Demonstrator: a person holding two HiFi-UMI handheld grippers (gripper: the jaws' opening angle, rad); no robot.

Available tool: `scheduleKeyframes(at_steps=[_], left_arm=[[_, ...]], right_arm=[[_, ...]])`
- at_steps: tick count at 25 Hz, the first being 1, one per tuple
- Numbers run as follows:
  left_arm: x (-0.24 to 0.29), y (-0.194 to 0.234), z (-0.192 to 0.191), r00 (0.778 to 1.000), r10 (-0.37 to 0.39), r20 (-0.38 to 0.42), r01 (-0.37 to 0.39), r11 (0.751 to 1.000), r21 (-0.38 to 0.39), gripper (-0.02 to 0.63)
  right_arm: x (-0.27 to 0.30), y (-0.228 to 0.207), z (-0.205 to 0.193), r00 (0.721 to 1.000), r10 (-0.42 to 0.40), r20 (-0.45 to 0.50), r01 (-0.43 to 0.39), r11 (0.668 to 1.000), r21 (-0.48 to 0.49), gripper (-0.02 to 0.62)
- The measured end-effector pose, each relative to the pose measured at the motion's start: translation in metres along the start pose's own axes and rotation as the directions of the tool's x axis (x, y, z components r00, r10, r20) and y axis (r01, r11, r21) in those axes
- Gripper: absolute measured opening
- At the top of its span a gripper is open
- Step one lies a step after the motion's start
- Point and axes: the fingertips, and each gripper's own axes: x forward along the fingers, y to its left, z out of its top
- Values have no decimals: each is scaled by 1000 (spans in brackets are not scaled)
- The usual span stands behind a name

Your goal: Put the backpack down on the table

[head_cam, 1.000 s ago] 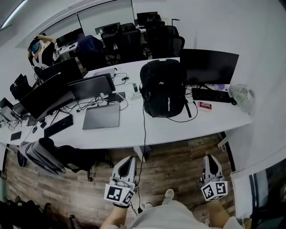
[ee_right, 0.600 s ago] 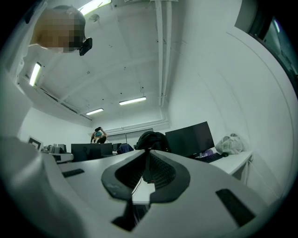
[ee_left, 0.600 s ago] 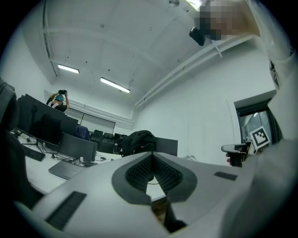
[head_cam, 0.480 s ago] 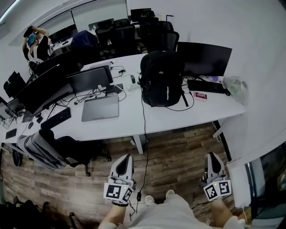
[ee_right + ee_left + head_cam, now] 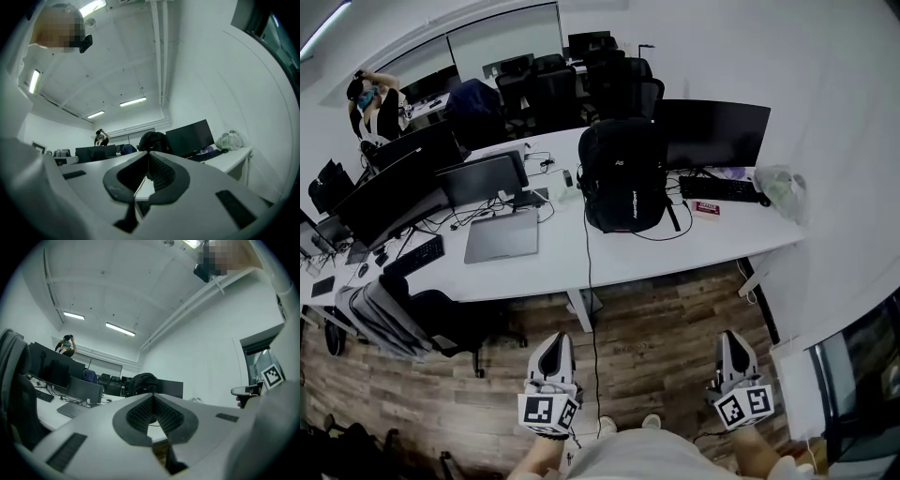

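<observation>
The black backpack (image 5: 623, 175) stands upright on the white table (image 5: 675, 253), in front of a dark monitor. It also shows far off in the left gripper view as a dark backpack (image 5: 143, 383) and in the right gripper view as the backpack (image 5: 152, 139). Both grippers hang over the wooden floor, well short of the table. My left gripper (image 5: 556, 339) is shut with nothing in it. My right gripper (image 5: 732, 336) has just been closing; its tips meet and nothing lies between them.
Several monitors, a closed laptop (image 5: 502, 236), a keyboard (image 5: 719, 189) and a plastic bag (image 5: 778, 187) share the table. A cable (image 5: 592, 309) hangs from its front edge. A chair with a jacket (image 5: 394, 314) stands at the left. A person (image 5: 375, 98) stands at the back.
Both grippers have drawn back from the table, and the table and backpack now sit farther off in the head view. The backpack has not moved on the table.
</observation>
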Motion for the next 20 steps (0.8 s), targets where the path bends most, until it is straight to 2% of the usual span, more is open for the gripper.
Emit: scheduleKeyframes(at_steps=[5, 12, 20], left_arm=[[-3, -25, 1, 1000, -31, -5, 31, 999, 5, 8], [-4, -44, -1, 999, -41, -6, 41, 999, 15, 8], [-8, -53, -3, 999, -52, -12, 52, 999, 17, 8]], right_arm=[[-10, 2, -4, 999, 28, -30, -27, 1000, 12, 14], [-24, -1, 3, 999, 47, -14, -47, 999, -12, 14], [-30, -4, 0, 999, 49, -20, -49, 999, -3, 14]])
